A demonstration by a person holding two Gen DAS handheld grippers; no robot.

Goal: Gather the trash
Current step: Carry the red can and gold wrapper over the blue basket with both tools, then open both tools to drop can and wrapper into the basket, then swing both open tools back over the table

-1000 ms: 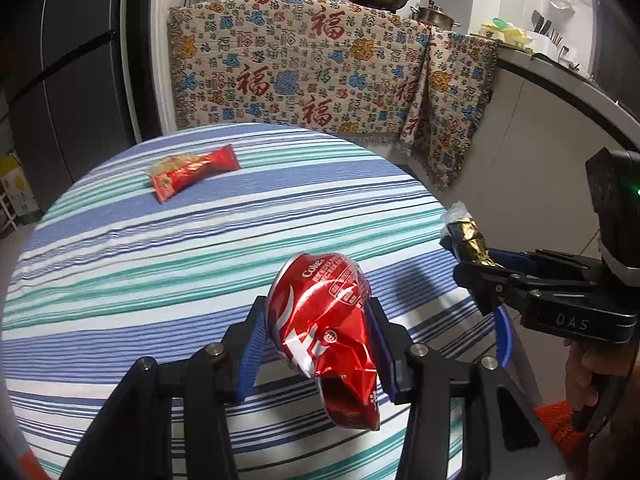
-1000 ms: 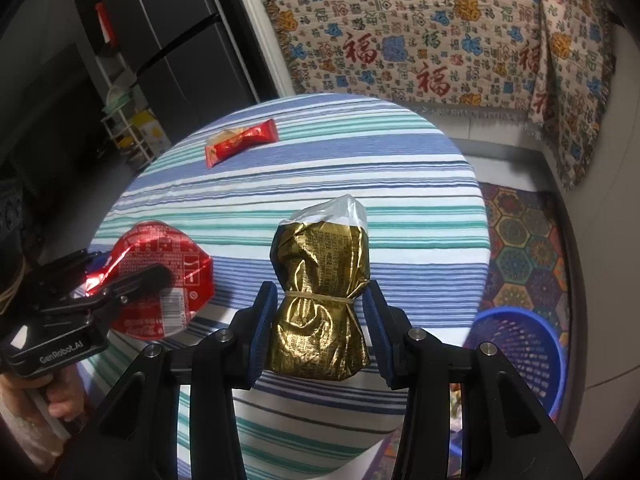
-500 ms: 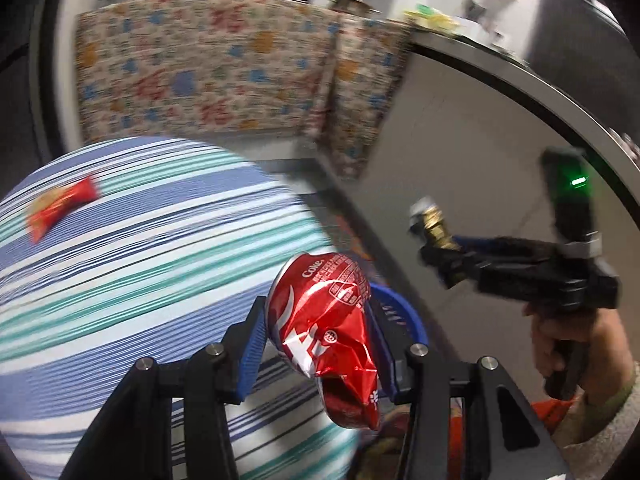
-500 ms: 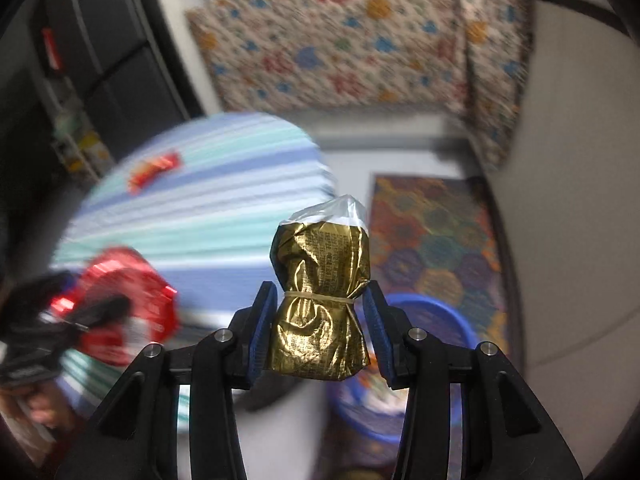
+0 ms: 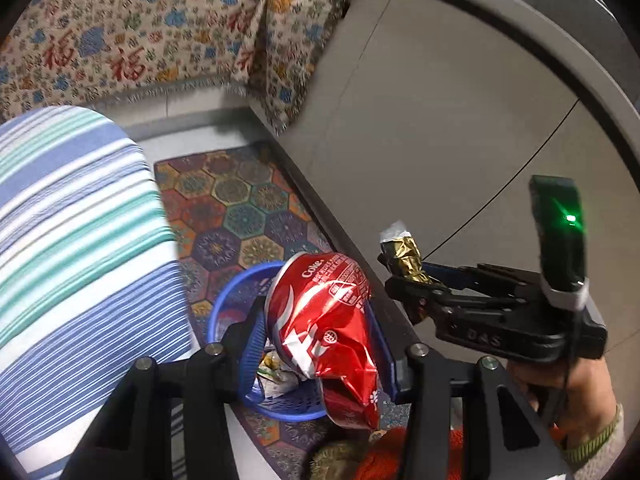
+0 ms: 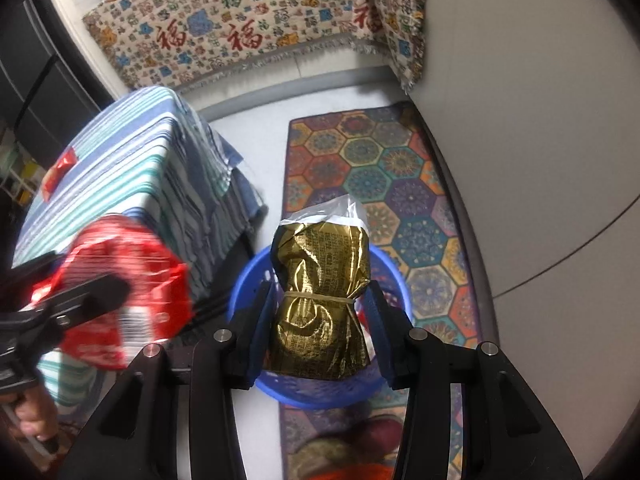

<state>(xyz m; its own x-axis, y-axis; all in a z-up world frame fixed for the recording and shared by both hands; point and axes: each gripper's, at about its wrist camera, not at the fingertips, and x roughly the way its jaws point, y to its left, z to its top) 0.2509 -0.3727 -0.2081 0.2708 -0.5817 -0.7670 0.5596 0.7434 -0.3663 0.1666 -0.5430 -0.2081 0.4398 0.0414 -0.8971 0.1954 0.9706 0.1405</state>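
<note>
My left gripper (image 5: 320, 328) is shut on a crumpled red snack bag (image 5: 324, 320) and holds it above a blue plastic basket (image 5: 224, 300) on the floor. The basket holds some wrappers. My right gripper (image 6: 320, 312) is shut on a gold foil bag (image 6: 320, 292) tied with a rubber band, over the same blue basket (image 6: 248, 280). The right gripper with the gold bag (image 5: 404, 256) shows at the right of the left wrist view. The red bag (image 6: 120, 292) shows at the left of the right wrist view. A small red wrapper (image 6: 58, 172) lies on the striped table.
The round table with a blue and green striped cloth (image 5: 72, 240) stands left of the basket. A patterned hexagon rug (image 6: 384, 184) lies under the basket. A grey cabinet wall (image 5: 440, 120) runs along the right. A floral cloth (image 6: 248, 20) hangs behind.
Both grippers have swung right, off the table, and tilted down over the blue basket. Each still holds its bag.
</note>
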